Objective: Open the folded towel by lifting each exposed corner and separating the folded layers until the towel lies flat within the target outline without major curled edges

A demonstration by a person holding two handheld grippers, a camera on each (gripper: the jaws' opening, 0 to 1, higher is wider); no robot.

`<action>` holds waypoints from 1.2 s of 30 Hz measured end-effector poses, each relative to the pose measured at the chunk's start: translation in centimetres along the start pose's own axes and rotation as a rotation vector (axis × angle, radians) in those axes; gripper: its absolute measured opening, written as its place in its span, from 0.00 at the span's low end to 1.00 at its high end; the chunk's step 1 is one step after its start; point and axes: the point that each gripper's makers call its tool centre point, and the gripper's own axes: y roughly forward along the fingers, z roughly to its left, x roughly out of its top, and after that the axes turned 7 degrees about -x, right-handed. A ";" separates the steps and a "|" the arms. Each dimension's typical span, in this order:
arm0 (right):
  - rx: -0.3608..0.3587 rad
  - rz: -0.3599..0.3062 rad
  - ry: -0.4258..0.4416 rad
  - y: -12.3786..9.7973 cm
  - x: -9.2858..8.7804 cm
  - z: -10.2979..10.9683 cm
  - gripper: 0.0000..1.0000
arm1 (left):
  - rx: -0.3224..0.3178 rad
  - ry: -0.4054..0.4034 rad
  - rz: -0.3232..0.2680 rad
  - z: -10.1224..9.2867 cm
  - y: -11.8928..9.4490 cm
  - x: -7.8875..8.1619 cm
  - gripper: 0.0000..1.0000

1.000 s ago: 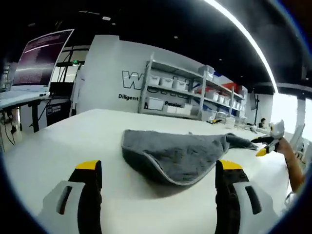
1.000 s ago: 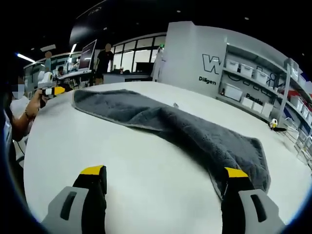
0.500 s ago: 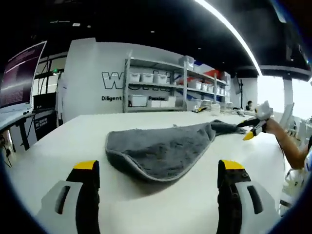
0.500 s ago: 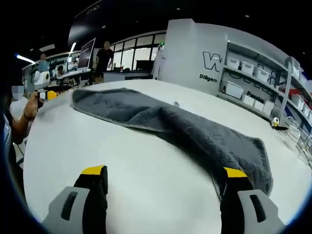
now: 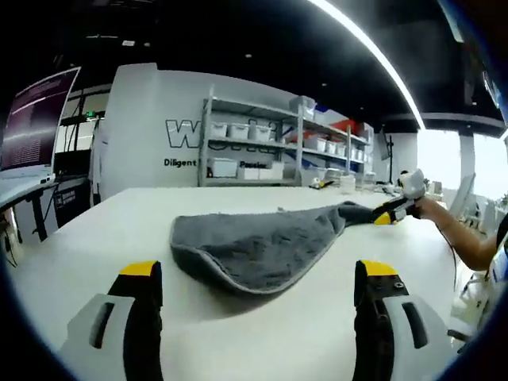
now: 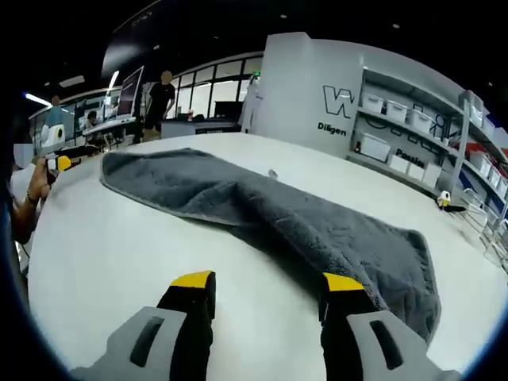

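Both jaws open, clear of grey towel (image 6: 302, 226); near hem curled; bare white table (image 5: 95, 238) all around

We see a white table (image 5: 95, 230) in front of a white wall (image 5: 151, 119) with dark lettering, with metal shelving (image 5: 262, 147) full of pale bins beside it. At the left edge a monitor (image 5: 36, 111) glows, and a person in dark clothes (image 6: 161, 99) stands by the far windows (image 6: 210, 91).
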 end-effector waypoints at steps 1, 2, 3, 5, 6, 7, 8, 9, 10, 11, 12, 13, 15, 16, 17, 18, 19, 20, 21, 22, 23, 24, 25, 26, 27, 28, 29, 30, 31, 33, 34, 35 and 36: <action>-0.009 0.006 -0.010 0.2 -0.1 -0.3 0.40 | 0.000 0.006 -0.003 -0.1 -0.1 0.2 0.99; -0.017 0.022 -0.021 0.4 -0.3 -0.7 0.37 | 0.001 0.009 -0.005 -0.1 -0.1 0.3 0.99; -0.018 0.037 -0.030 0.5 -0.5 -0.8 0.37 | 0.000 0.011 -0.007 -0.2 -0.1 0.4 0.99; -0.034 0.048 -0.035 1.1 -0.6 -1.4 0.37 | -0.003 0.018 -0.016 -0.3 -0.2 0.7 0.99; -0.044 0.051 -0.046 1.4 -0.6 -1.8 0.36 | -0.004 0.022 -0.016 -0.4 -0.2 0.8 0.99; -0.050 0.052 -0.049 1.6 -0.6 -2.0 0.36 | -0.004 0.023 -0.015 -0.4 -0.2 0.8 0.99; -0.057 0.054 -0.051 1.7 -0.5 -2.3 0.35 | -0.005 0.029 -0.014 -0.6 -0.2 0.8 0.99; -0.064 0.056 -0.052 1.9 -0.5 -2.5 0.34 | -0.006 0.031 -0.014 -0.6 -0.2 0.8 0.99; -0.068 0.058 -0.052 2.1 -0.4 -2.7 0.33 | -0.010 0.031 -0.013 -0.7 -0.1 0.7 0.99; -0.071 0.060 -0.050 2.2 -0.5 -2.8 0.32 | -0.012 0.029 -0.013 -0.7 -0.1 0.7 0.99; -0.075 0.068 -0.043 2.5 -0.5 -3.2 0.30 | -0.015 0.026 -0.012 -0.8 -0.1 0.6 0.99; -0.075 0.075 -0.040 2.6 -0.6 -3.1 0.28 | -0.016 0.027 -0.011 -0.8 0.0 0.6 0.99; -0.078 0.087 -0.037 2.8 -0.8 -3.4 0.26 | -0.012 0.025 -0.010 -0.8 0.0 0.4 0.99; -0.078 0.089 -0.035 2.8 -0.9 -3.6 0.24 | -0.012 0.023 -0.011 -0.8 0.1 0.4 0.99; -0.080 0.091 -0.030 2.9 -0.9 -3.8 0.22 | -0.012 0.022 -0.011 -0.8 0.1 0.4 0.99; -0.086 0.093 -0.021 3.0 -0.9 -4.1 0.20 | -0.011 0.020 -0.011 -0.7 0.1 0.3 0.99; -0.088 0.096 -0.019 3.0 -1.0 -4.3 0.17 | -0.010 0.018 -0.010 -0.7 0.1 0.3 0.99; -0.089 0.098 -0.020 3.1 -1.1 -4.4 0.15 | -0.011 0.018 -0.008 -0.7 0.1 0.2 0.99; -0.091 0.100 -0.021 3.1 -1.1 -4.6 0.13 | -0.011 0.017 -0.007 -0.7 0.1 0.2 0.99; -0.092 0.103 -0.022 3.1 -1.2 -4.5 0.10 | -0.012 0.017 -0.007 -0.7 0.1 0.1 0.99; -0.098 0.107 -0.024 3.2 -1.4 -4.8 0.08 | -0.012 0.018 -0.005 -0.6 0.1 0.1 0.99; -0.101 0.108 -0.022 3.2 -1.4 -4.9 0.06 | -0.011 0.019 -0.003 -0.5 0.1 0.0 0.99; -0.107 0.112 -0.022 3.4 -1.5 -5.1 0.04 | -0.004 0.015 -0.004 -0.2 0.1 0.0 0.99; -0.110 0.117 -0.026 3.5 -1.6 -5.2 0.04 | -0.003 0.015 -0.005 -0.2 0.0 0.0 0.99; -0.112 0.122 -0.028 3.6 -1.7 -5.1 0.03 | 0.002 0.011 -0.006 0.0 0.0 0.1 0.99; -0.111 0.126 -0.032 3.6 -1.8 -5.0 0.02 | 0.004 0.009 -0.006 0.0 0.0 0.1 0.99; -0.110 0.128 -0.040 3.6 -1.9 -5.0 0.01 | 0.005 0.008 -0.007 0.0 -0.1 0.1 0.99; -0.107 0.128 -0.046 3.6 -1.9 -5.0 0.00 | 0.006 0.010 -0.009 0.0 -0.1 0.1 0.99; -0.101 0.128 -0.046 3.6 -1.9 -4.9 0.00 | 0.007 0.012 -0.009 0.0 -0.1 0.1 0.99; -0.105 0.130 -0.043 3.6 -1.9 -5.0 0.00 | 0.008 0.013 -0.008 0.0 -0.2 0.1 0.99; -0.106 0.131 -0.042 3.6 -1.9 -5.0 0.00 | 0.008 0.012 -0.009 0.0 -0.2 0.1 0.99; -0.105 0.131 -0.035 3.6 -1.9 -5.0 0.00 | 0.008 0.010 -0.010 0.0 -0.2 0.1 0.99; -0.105 0.131 -0.033 3.6 -2.0 -5.0 0.00 | 0.007 0.010 -0.009 0.0 -0.2 0.1 0.99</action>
